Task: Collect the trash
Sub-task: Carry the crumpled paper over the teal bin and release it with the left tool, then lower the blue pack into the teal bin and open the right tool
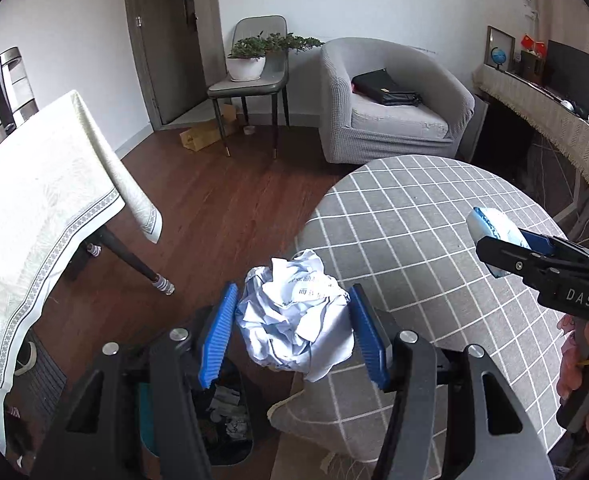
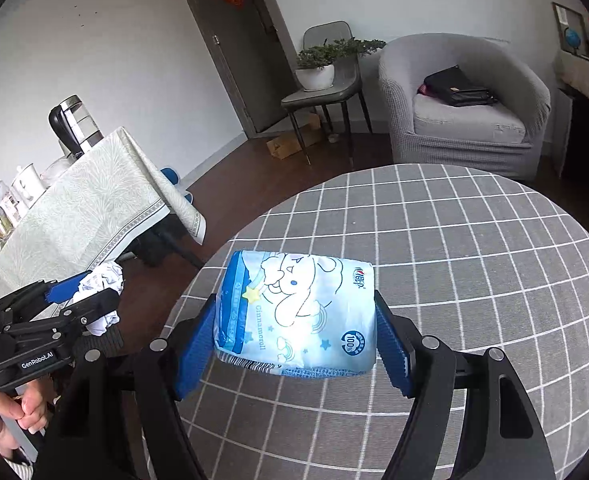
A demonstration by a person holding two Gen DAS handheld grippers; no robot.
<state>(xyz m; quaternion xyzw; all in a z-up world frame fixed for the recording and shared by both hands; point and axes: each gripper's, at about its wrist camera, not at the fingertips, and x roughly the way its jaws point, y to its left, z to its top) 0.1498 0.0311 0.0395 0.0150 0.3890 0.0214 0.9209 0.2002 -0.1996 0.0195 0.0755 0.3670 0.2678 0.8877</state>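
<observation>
Left wrist view first: we find the left gripper (image 1: 294, 328) clamped on a crumpled paper ball (image 1: 294, 316), both blue pads pressed against its sides, the load held off the edge of the round checked table (image 1: 434, 216) and above the floor. At about 7 o'clock below the paper we note a dark trash bin (image 1: 230, 408) already holding scraps. From the right wrist view, the right gripper (image 2: 294, 320) is clamped on a light-blue tissue pack (image 2: 298, 312) printed with a cartoon dog, carried over the table with its near edge lifted clear of the cloth. The left gripper appears there at 9 o'clock, the paper visibly between its fingers. We judge the step in hand to be the carry to the bin, both items secured. The next move calls for bringing the paper squarely over the bin mouth before release; the pack must then travel toward 8 o'clock past the table edge. Risk: loose paper may catch on a pad.
</observation>
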